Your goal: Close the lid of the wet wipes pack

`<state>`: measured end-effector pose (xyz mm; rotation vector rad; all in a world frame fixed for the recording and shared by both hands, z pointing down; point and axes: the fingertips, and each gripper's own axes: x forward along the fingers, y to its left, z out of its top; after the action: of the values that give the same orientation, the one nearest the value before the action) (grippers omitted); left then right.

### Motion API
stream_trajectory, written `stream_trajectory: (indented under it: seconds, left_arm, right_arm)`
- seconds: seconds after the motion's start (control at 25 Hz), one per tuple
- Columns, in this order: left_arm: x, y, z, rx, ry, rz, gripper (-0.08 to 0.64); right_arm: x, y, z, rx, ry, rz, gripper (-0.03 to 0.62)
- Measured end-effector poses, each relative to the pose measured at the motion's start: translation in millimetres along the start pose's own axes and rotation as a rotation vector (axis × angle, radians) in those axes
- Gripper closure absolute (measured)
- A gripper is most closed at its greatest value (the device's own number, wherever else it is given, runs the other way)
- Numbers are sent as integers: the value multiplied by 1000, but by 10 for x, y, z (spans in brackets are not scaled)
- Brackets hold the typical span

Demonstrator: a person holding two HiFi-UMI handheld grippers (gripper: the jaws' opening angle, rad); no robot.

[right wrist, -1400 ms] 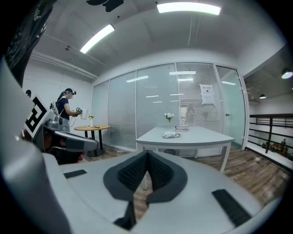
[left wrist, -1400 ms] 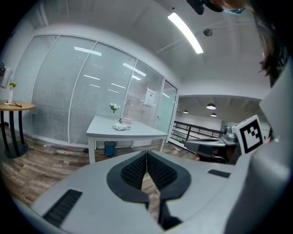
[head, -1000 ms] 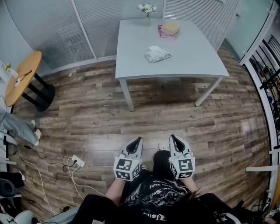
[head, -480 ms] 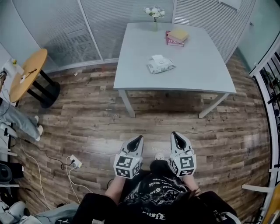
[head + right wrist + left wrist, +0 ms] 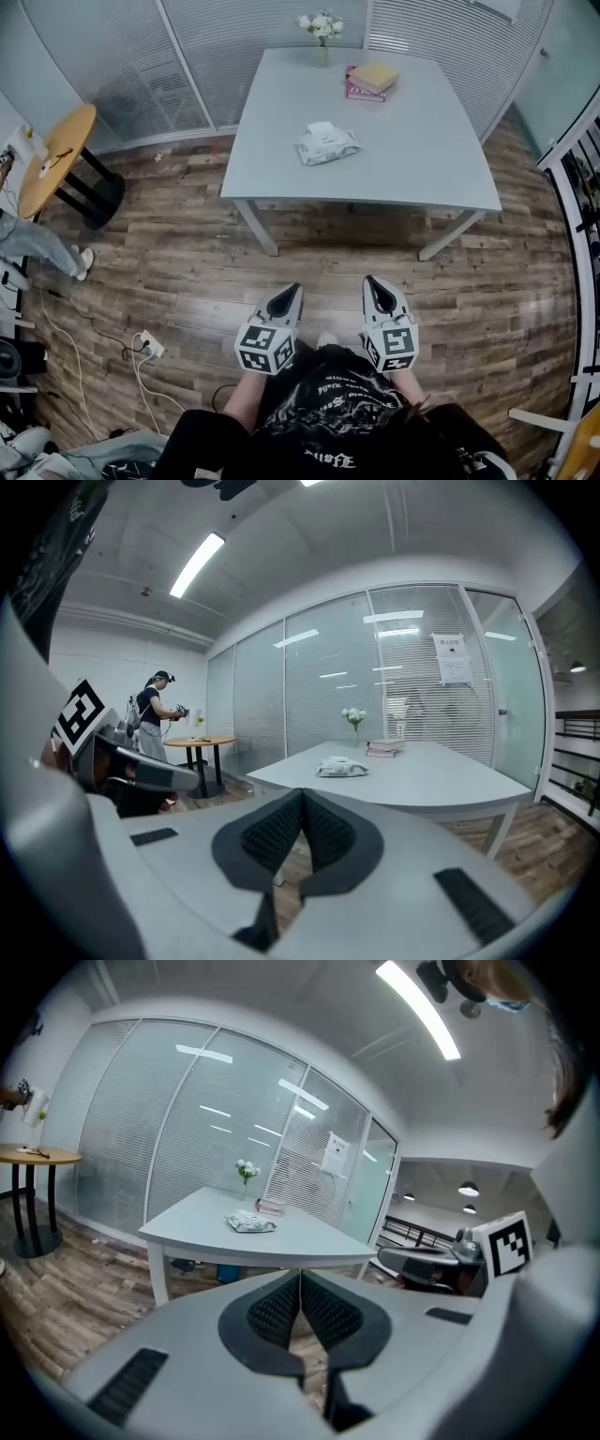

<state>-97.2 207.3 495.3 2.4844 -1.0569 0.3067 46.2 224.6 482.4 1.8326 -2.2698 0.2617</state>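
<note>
A wet wipes pack (image 5: 326, 144) lies on the white table (image 5: 422, 169), its white lid standing up at the back. It shows small and far off in the left gripper view as the pack (image 5: 250, 1224) and in the right gripper view as the pack (image 5: 341, 768). My left gripper (image 5: 291, 292) and right gripper (image 5: 371, 283) are held close to the person's body over the wooden floor, well short of the table. Both are shut with nothing between the pads.
A stack of books (image 5: 371, 78) and a vase of flowers (image 5: 321, 30) stand at the table's far side. A round wooden side table (image 5: 52, 159) is at the left, with cables and a power strip (image 5: 148, 344) on the floor. Another person (image 5: 150, 726) stands by the side table.
The table and wipes pack have come nearer and shifted slightly left in the head view as the person walks forward. Both grippers stay shut and held in front of the body.
</note>
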Motion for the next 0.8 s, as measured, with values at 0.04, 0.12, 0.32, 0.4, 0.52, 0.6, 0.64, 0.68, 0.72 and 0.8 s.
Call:
stream_trajectory:
  seconds: [0.04, 0.12, 0.32, 0.4, 0.52, 0.6, 0.64, 0.68, 0.72, 0.8]
  left_arm:
    - [40, -19, 12, 6, 1, 1, 551]
    - [110, -44, 19, 19, 10, 3, 551]
    - [339, -12, 68, 21, 24, -2, 551]
    - [478, 32, 120, 25, 21, -7, 551]
    - [708, 57, 200, 33, 16, -30, 551]
    - [866, 83, 258, 38, 18, -50, 551]
    - [944, 108, 295, 43, 20, -58, 551]
    - [1023, 142, 338, 48, 22, -64, 551]
    - [1108, 179, 388, 54, 24, -68, 551]
    - [1280, 259, 500, 64, 26, -80, 551]
  right_arm:
    - [17, -37, 5, 2, -2, 2, 594]
    - [41, -94, -3, 17, -7, 3, 594]
    - [154, -172, -88, 21, 23, 21, 594]
    - [240, -214, -76, 10, 28, 31, 594]
    - [347, -339, -77, 4, 40, 17, 593]
    - [443, -437, -58, 3, 48, 1, 594]
    - [506, -482, -34, 4, 49, -4, 594]
    - [577, -525, -5, 6, 49, -7, 594]
    - [658, -571, 24, 11, 49, -10, 594]
    - [831, -664, 74, 24, 54, -15, 594]
